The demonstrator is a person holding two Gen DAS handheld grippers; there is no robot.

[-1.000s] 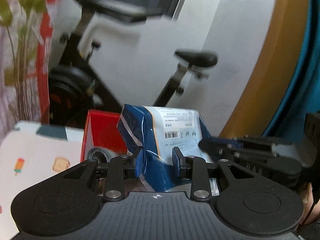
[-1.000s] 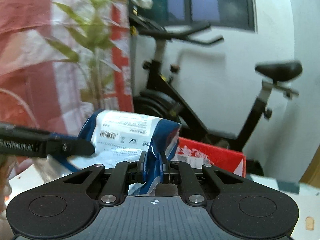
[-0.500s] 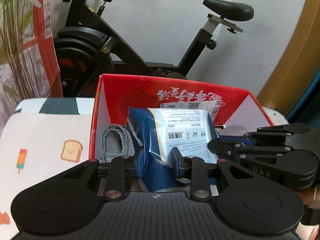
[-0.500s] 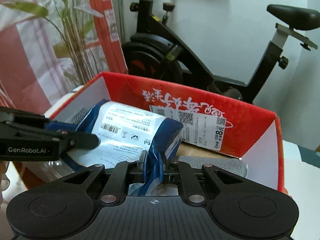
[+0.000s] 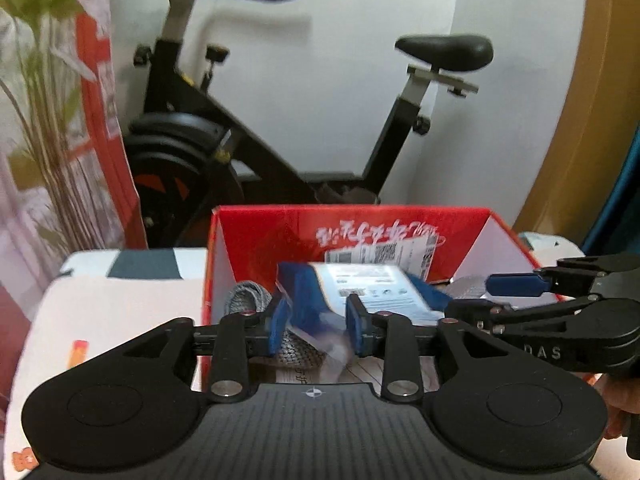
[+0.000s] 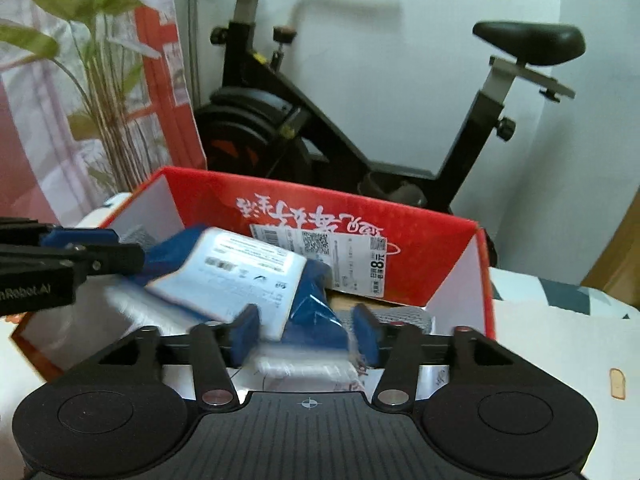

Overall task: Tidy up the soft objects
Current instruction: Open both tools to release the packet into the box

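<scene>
Both the left gripper (image 5: 316, 330) and right gripper (image 6: 306, 336) have just been opening, jaws now apart around the blue packet (image 6: 248, 276) (blurred) in the red box (image 6: 400, 224).

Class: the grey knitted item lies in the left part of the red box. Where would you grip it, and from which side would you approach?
Grip the grey knitted item at its raised rounded fold, coming from above, since the red box walls it on the left and the blue-and-white packet lies close on its right. Its lower part is hidden behind the left gripper, so this is only a judgement.
</scene>
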